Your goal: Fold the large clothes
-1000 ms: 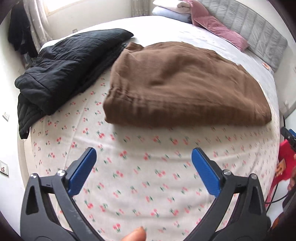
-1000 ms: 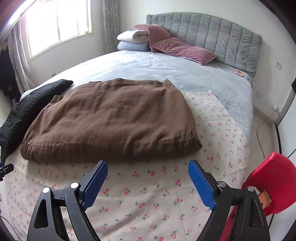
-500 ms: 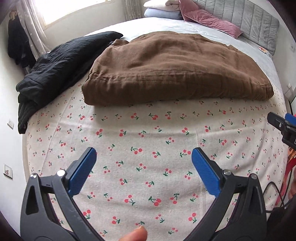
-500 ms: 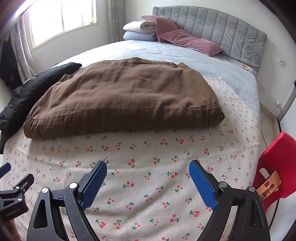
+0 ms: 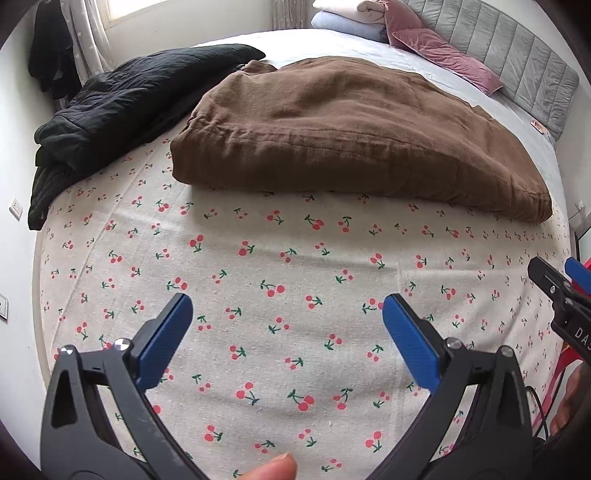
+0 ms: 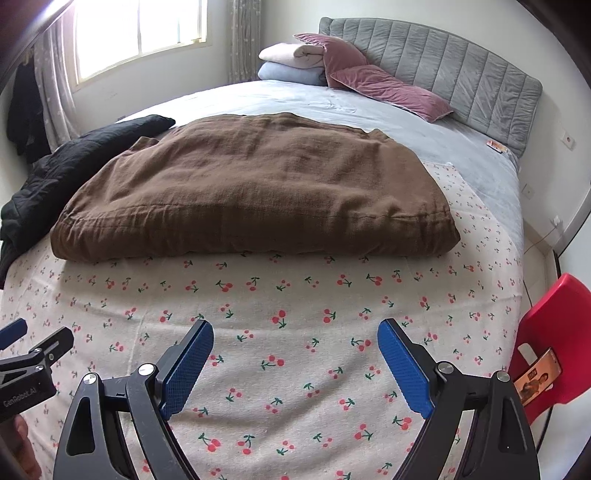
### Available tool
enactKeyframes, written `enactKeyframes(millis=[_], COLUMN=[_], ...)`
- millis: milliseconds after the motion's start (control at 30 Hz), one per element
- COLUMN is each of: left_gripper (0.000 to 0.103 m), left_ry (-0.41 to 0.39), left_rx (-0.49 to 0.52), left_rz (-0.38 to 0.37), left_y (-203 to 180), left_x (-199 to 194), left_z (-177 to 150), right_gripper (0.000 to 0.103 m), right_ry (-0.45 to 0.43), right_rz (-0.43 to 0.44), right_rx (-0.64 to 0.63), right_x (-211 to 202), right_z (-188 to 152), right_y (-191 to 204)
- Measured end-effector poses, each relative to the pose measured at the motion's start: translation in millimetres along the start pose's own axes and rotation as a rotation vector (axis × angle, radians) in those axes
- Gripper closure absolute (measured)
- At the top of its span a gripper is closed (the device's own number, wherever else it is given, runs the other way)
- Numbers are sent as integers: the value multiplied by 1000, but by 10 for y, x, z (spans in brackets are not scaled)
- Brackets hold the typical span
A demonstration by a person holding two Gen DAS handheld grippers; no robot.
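A large brown garment [image 5: 351, 136] lies folded in a thick rectangle across the bed, also in the right wrist view [image 6: 255, 192]. A black padded coat [image 5: 122, 107] lies folded to its left, touching it; it also shows in the right wrist view [image 6: 62, 162]. My left gripper [image 5: 288, 306] is open and empty, over the cherry-print sheet [image 5: 258, 280] short of the brown garment. My right gripper [image 6: 295, 332] is open and empty, over the same sheet [image 6: 295, 295]. Each gripper shows at the edge of the other's view.
Pink pillows [image 6: 384, 88] and folded white and blue bedding [image 6: 288, 62] lie against the grey headboard [image 6: 461, 74]. A red plastic chair [image 6: 554, 332] with a phone on it stands beside the bed's right edge. A window [image 6: 140, 33] is on the far left wall.
Both grippers have pulled back and dropped lower toward the foot of the bed, so more cherry-print sheet lies between them and the brown garment. Both stayed open. The garments have not moved.
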State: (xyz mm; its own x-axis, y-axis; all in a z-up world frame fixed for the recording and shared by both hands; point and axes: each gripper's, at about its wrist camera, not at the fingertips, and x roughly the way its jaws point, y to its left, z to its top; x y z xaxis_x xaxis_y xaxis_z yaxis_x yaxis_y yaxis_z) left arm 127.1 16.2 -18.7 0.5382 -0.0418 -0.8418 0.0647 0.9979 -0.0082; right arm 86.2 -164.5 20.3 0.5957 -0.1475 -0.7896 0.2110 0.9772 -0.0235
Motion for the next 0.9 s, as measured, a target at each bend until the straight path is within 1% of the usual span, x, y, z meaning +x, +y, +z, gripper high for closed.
enactKeyframes(millis=[533,900], left_gripper=[1,1], left_ry=[16,23], left_rx=[5,10], left_rz=[-4,-1], left_y=[-2,-24], left_x=[54,84], left_z=[-23,-39], right_gripper=[11,11], right_ry=[22,17], right_rz=[12,14], right_rx=[-6,-11], right_x=[64,45], right_z=[-18,-19], right_y=[67,68])
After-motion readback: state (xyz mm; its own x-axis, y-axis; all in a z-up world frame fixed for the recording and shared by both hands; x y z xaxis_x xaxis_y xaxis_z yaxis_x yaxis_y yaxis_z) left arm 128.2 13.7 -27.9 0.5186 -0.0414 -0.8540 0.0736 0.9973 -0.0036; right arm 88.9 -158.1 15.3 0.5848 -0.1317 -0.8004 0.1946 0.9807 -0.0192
